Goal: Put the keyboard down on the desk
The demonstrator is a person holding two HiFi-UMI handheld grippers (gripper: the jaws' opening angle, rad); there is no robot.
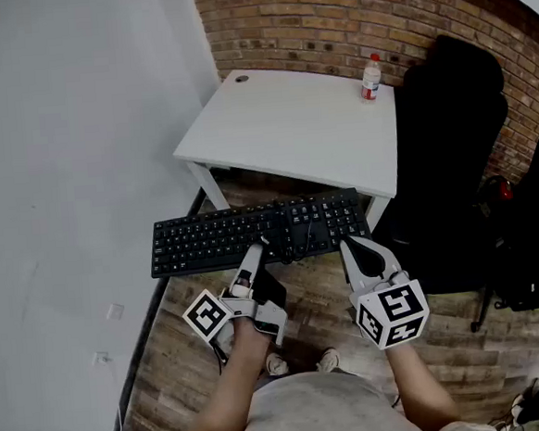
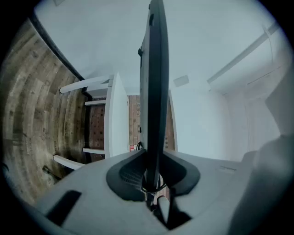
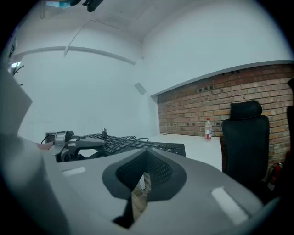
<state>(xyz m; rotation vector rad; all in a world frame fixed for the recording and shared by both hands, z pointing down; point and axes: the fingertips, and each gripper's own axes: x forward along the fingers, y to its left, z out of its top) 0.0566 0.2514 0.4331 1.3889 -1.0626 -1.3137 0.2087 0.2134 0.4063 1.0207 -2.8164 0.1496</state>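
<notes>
The left gripper (image 1: 258,249) is closed on the near long edge of the black keyboard (image 1: 252,234), whose thin body stands between its jaws. The keyboard is held in the air above the wooden floor (image 1: 318,294), and the white desk (image 1: 291,129) lies at 12 o'clock from it. The right gripper (image 1: 354,248), at 4 o'clock from the keyboard's middle and close to its near edge, has its jaws together with nothing between them.
</notes>
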